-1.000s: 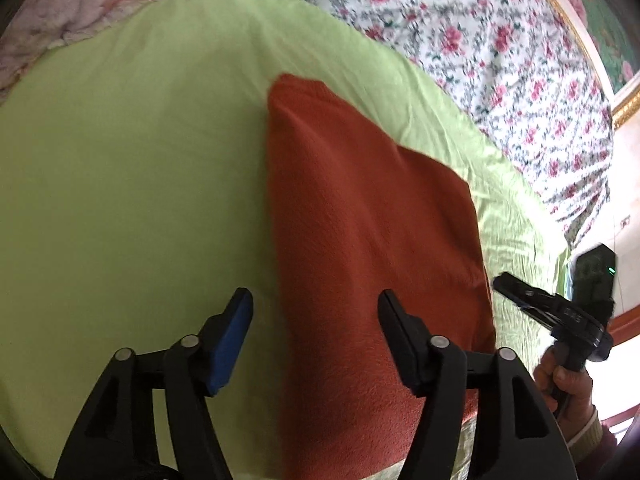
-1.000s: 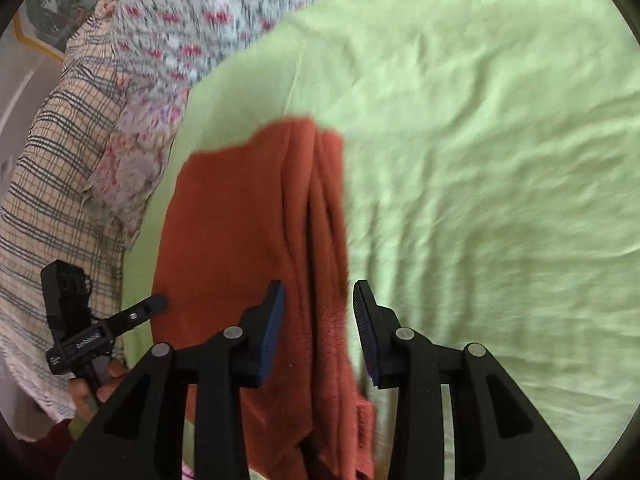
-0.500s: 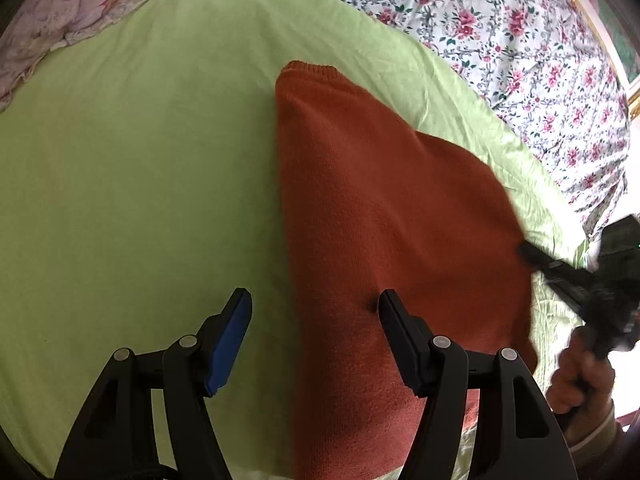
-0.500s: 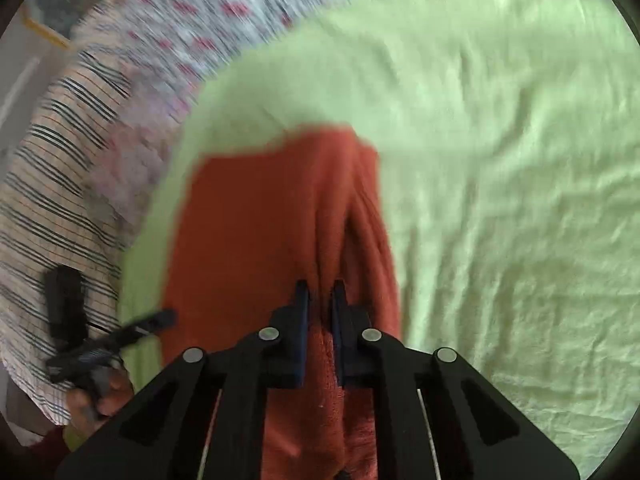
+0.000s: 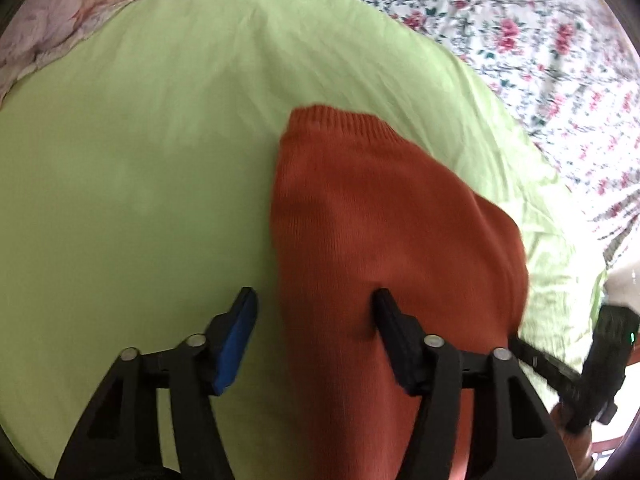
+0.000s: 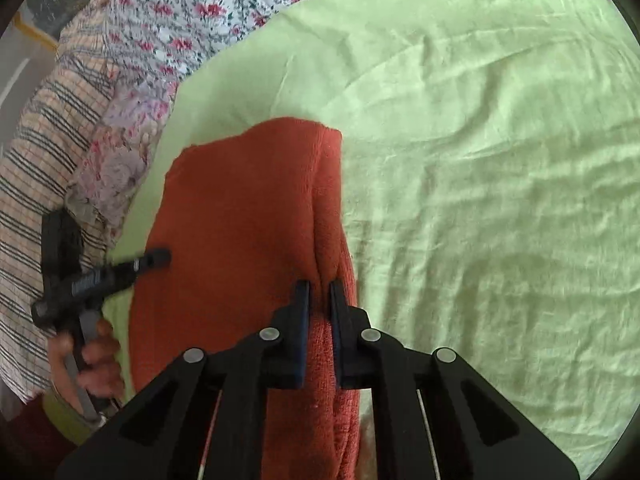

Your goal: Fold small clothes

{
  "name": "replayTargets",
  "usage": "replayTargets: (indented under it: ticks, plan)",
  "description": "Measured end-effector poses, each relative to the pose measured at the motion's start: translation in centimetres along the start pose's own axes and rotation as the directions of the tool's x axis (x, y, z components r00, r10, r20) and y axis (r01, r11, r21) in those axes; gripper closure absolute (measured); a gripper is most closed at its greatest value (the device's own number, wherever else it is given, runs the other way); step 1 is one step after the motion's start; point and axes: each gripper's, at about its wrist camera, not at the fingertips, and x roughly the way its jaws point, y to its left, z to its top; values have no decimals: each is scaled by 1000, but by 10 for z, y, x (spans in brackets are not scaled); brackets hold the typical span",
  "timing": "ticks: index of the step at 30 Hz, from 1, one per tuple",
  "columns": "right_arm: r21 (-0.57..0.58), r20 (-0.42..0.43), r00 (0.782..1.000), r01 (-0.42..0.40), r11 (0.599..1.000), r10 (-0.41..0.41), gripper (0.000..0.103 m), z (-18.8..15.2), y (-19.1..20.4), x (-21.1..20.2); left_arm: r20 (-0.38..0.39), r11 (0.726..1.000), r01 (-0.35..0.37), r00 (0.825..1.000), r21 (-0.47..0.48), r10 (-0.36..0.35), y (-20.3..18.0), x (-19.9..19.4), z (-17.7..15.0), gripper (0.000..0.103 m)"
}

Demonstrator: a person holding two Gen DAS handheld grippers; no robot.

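The rust-red garment is knitted cloth, matt and slightly fuzzy, with a ribbed band along its far edge; in the right wrist view its folded right edge looks loopier and rougher. Under it lies a lime-green sheet of thin woven cloth, matt with a faint sheen, finely creased. Beyond that is floral printed cotton bedding, and at the far left a checked woven fabric. Both tools, left and right, are matt black plastic with small bright metal pins, and smooth blue pads line the fingers.
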Motion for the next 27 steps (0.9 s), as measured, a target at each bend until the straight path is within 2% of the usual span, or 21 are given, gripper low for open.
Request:
replayTargets:
  ticks: [4, 8, 15, 17, 19, 21, 24, 26, 27]
  plan:
    - [9, -25, 1000, 6, 1000, -5, 92, 4, -3, 7, -2, 998, -61, 998, 23, 61, -9, -2, 9, 44]
    - [16, -13, 1000, -13, 1000, 13, 88, 3, 0, -11, 16, 996, -59, 998, 62, 59, -12, -28, -9, 44]
    - [34, -17, 999, -34, 999, 34, 87, -27, -7, -52, -3, 993, -13, 1000, 117, 14, -2, -73, -88, 40]
    - [35, -32, 999, -36, 999, 38, 85, -42, -7, -59, -17, 994, 12, 1000, 105, -10, 4, -82, -110, 38]
    - [36, -42, 998, -37, 999, 39, 75, -54, -4, -63, -36, 996, 30, 999, 87, -27, 9, -86, -128, 35]
    - [35, -48, 998, -33, 999, 35, 73, -67, 0, -65, -55, 997, 34, 998, 70, -30, 13, -87, -145, 34]
    - [26, -66, 998, -24, 999, 26, 73, -79, 5, -61, -80, 998, 42, 996, 45, -38, 18, -81, -158, 34]
    - [0, -90, 996, 14, 1000, -14, 76, -86, 11, -53, -82, 998, 48, 996, 42, -44, 18, -80, -162, 34]
    - [-13, -97, 995, 28, 1000, -29, 92, -88, 13, -52, -80, 998, 45, 996, 47, -41, 16, -80, -164, 35]
